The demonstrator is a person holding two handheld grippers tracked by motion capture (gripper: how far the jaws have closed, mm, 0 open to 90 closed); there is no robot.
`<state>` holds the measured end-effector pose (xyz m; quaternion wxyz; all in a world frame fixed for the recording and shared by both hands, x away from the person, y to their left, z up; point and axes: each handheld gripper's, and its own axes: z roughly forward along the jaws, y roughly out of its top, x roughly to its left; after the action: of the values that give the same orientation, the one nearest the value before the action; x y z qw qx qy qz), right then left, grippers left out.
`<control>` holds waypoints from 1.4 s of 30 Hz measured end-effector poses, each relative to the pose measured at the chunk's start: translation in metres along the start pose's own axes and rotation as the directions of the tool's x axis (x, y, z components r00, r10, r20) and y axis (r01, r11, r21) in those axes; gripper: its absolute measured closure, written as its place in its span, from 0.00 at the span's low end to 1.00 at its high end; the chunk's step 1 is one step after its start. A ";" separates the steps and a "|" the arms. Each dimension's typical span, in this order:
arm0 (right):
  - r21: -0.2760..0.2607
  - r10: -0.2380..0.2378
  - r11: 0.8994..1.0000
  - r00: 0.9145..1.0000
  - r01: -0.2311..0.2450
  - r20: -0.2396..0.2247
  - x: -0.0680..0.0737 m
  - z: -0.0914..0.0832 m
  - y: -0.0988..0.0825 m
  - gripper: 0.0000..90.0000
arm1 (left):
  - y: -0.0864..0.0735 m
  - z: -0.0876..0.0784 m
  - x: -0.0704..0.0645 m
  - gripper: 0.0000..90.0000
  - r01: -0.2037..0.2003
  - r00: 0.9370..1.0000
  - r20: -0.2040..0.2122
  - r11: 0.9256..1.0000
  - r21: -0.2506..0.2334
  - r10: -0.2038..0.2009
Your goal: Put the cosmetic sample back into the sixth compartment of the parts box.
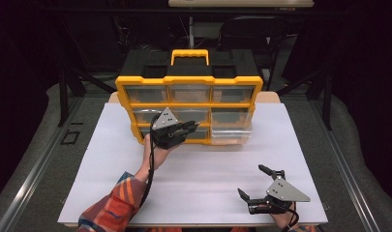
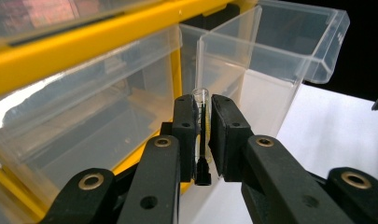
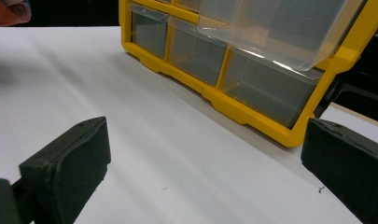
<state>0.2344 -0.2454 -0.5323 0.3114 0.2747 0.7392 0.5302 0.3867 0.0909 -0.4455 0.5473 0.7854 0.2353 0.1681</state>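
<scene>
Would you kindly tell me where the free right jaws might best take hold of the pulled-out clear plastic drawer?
Probably the clear plastic drawer by its front lip, approached from the table side: it juts from the yellow organiser, so that lip is exposed.
</scene>
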 end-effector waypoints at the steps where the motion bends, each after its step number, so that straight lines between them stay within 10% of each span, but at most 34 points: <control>1: 0.000 0.000 1.000 1.000 0.000 0.000 0.000 0.000 0.000 0.01 | 0.000 0.000 0.000 0.89 0.000 1.000 0.000 1.000 0.000 0.000; 42: 0.004 0.004 1.000 1.000 -0.004 0.002 -0.001 0.000 0.000 0.01 | 0.046 0.004 -0.004 0.89 -0.052 0.999 0.014 0.997 -0.060 0.053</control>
<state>0.2348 -0.2458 -0.5324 0.3107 0.2774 0.7394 0.5289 0.3937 0.0721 -0.4032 0.5676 0.7759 0.2054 0.1833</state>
